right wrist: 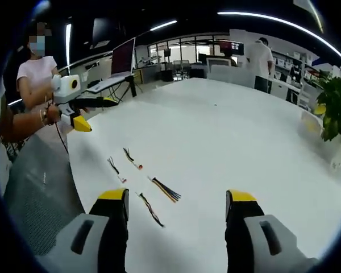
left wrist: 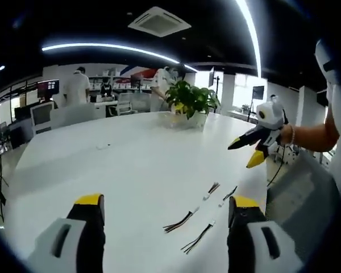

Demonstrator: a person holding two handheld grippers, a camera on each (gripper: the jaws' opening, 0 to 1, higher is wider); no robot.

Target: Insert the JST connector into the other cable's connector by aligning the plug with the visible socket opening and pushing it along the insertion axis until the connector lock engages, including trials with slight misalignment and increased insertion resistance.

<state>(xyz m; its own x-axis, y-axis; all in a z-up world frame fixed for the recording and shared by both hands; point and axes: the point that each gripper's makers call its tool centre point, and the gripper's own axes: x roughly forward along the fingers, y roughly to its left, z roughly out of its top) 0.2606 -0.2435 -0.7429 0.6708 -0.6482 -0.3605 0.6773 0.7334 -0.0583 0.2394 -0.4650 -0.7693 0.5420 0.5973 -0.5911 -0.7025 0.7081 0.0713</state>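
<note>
Left gripper view, left tool (left wrist: 165, 205) wide open, empty

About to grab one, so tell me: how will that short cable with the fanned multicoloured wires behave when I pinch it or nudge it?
The short cable with fanned multicoloured wires will probably flop: its thin strands lie splayed and loose. It looks very light, so a nudge would likely slide it across the smooth white table rather than roll it. Its small connector end seems the only stiff part, hence the safer pinch.

Both tongs (left wrist: 165, 207) (right wrist: 177, 202): black jaws, yellow tips, white-grey bodies.
</note>
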